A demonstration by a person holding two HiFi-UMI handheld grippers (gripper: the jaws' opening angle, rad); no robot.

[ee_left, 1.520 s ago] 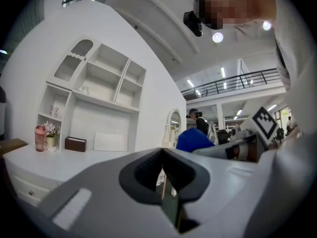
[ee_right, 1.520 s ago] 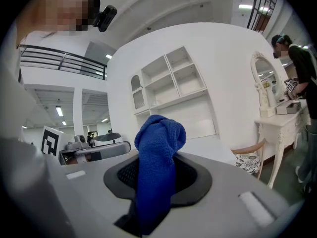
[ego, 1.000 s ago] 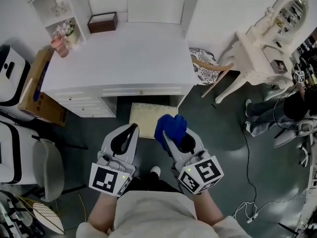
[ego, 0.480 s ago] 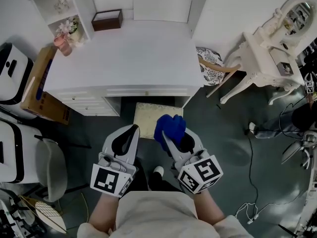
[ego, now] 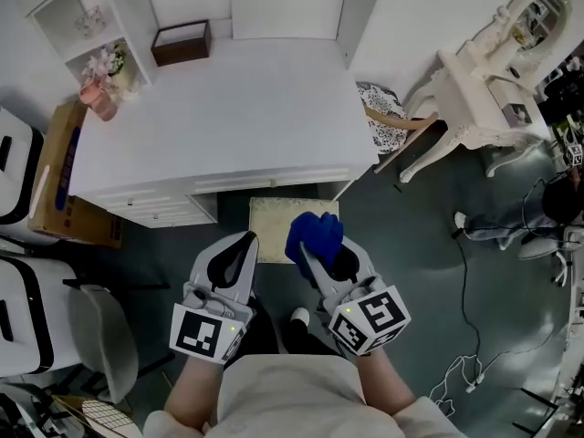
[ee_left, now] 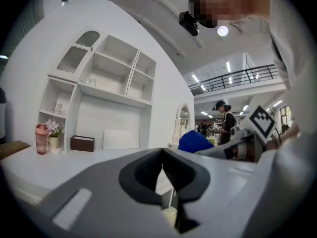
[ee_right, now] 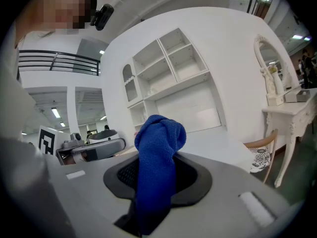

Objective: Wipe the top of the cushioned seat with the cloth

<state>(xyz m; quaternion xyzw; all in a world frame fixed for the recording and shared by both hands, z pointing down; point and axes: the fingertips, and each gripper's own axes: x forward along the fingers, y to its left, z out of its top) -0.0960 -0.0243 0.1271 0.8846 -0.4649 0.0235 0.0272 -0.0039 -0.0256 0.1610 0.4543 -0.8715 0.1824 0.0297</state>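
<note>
A pale cushioned seat (ego: 274,219) stands on the floor, half tucked under the front of the white desk (ego: 219,117). My right gripper (ego: 315,249) is shut on a bunched blue cloth (ego: 315,233) and hangs above the seat's right part; in the right gripper view the blue cloth (ee_right: 156,162) stands up between the jaws. My left gripper (ego: 239,252) is shut with nothing in it, its tips over the seat's left front corner. In the left gripper view the left gripper (ee_left: 166,182) shows closed jaws, and the blue cloth (ee_left: 195,141) appears to the right.
A brown box (ego: 181,42) and a pink vase of flowers (ego: 99,85) sit on the desk. A cardboard carton (ego: 59,176) leans at the left. A patterned chair (ego: 388,126) and an ornate white dressing table (ego: 484,89) stand to the right. Cables (ego: 465,272) trail on the floor.
Both grippers keep their pose and the cloth stays held. The head view has drifted, so the desk and seat sit slightly differently in frame.
</note>
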